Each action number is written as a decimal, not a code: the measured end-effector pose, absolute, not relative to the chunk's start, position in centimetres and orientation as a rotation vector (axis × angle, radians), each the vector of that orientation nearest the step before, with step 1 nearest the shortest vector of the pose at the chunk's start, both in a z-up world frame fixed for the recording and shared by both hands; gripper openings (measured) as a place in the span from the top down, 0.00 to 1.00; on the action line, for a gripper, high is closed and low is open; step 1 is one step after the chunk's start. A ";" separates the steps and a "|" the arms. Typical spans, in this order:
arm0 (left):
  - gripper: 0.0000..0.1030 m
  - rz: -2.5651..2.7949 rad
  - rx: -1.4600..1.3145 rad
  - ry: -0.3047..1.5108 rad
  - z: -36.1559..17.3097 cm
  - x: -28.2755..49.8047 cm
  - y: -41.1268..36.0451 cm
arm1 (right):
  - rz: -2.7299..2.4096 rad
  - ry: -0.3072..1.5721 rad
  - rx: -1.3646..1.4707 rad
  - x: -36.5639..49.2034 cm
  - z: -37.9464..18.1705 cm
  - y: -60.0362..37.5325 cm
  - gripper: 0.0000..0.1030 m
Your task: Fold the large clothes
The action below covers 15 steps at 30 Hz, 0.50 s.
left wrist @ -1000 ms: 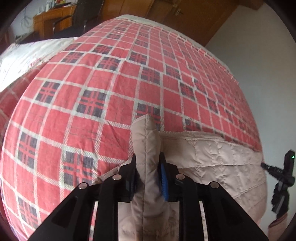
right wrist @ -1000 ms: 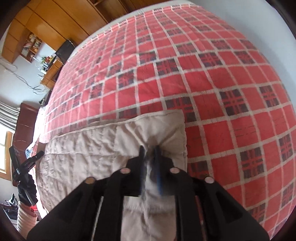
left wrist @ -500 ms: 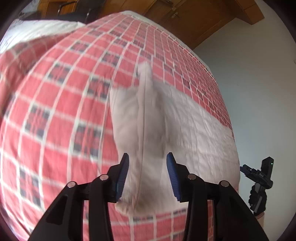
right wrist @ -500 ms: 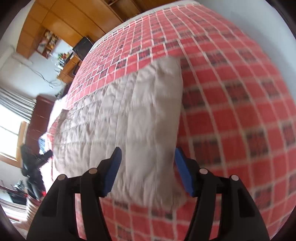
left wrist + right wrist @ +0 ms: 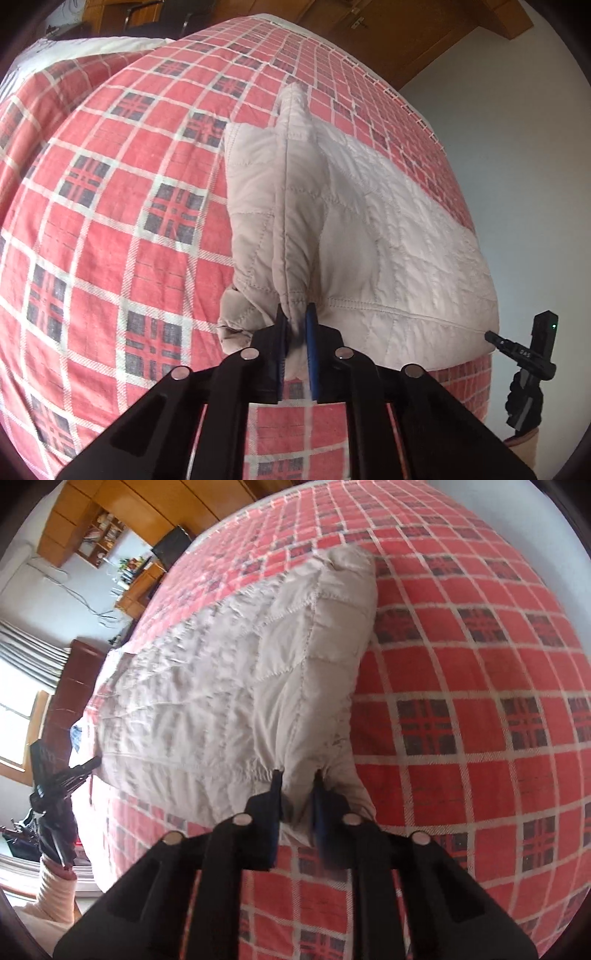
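Red plaid bedspread carries the folded beige quilted jacket. Your left gripper pinches its near hem at 6 o'clock; your right gripper clamps the near edge likewise. Wooden cabinets stand at 11 o'clock.

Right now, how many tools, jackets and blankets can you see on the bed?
Tools: 2, the left tool and the right tool, both pinching the jacket
Beige quilted jacket: 1
Red checked blanket: 1
Total: 4
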<state>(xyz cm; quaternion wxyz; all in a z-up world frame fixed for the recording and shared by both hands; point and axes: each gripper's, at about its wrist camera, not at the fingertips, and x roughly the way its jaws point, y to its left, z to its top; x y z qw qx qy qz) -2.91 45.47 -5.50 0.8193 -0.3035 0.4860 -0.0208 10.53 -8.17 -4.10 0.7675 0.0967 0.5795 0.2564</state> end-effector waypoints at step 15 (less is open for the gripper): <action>0.93 -0.108 -0.685 1.093 -9.6 -4.2 46.7 | 0.530 1.351 0.257 12.1 -8.3 -9.7 0.90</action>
